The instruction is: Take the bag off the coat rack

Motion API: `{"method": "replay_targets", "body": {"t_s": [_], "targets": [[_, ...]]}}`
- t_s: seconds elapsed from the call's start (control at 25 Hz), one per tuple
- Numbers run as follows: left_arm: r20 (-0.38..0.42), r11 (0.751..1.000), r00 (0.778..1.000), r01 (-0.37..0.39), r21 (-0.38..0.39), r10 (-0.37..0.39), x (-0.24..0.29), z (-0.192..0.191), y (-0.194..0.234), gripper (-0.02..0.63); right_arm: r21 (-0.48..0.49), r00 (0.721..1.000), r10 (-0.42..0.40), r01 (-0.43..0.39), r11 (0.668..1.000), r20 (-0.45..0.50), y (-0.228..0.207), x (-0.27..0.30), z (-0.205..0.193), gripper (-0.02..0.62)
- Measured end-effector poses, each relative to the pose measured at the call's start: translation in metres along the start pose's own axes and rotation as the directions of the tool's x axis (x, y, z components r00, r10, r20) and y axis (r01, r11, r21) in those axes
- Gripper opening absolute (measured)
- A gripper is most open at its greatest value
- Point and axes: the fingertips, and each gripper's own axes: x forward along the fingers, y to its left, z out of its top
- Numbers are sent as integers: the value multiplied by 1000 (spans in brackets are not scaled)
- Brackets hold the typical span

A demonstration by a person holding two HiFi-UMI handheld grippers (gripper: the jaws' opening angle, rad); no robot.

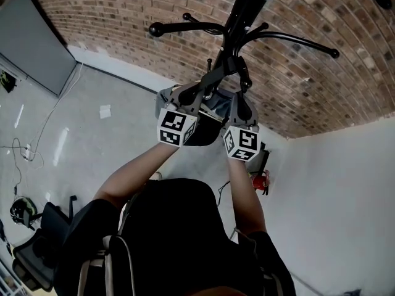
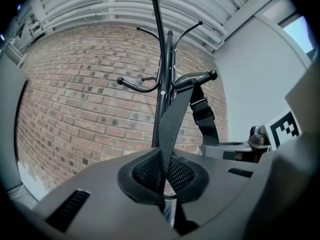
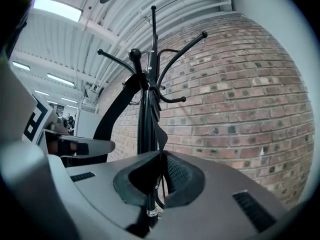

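Note:
A black coat rack stands in front of a brick wall, and a dark bag hangs from it between my two grippers. In the left gripper view a grey webbing strap runs down from a hook knob into my left gripper, which is shut on it. Seen from the right gripper, a thin strap drops edge-on beside the rack pole into my right gripper, shut on it. Both the left gripper and the right gripper reach in at the pole.
The brick wall is close behind the rack. A grey panel leans at the far left, and a red extinguisher stands by the white wall. An office chair and cables are on the floor at left.

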Motion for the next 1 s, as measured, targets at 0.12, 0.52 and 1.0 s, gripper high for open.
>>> {"method": "replay_targets", "body": {"t_s": [0.12, 0.52, 1.0], "targets": [[36, 1000, 999, -4, 4, 3, -6, 7, 0, 18, 11, 999, -29, 29, 1000, 24, -16, -11, 9, 19], [134, 998, 991, 18, -60, -10, -22, 48, -4, 18, 2, 990, -76, 76, 997, 116, -36, -30, 53, 20], [245, 987, 970, 35, -154, 4, -47, 97, 3, 18, 111, 967, -98, 74, 991, 233, -56, -47, 114, 20]]}}
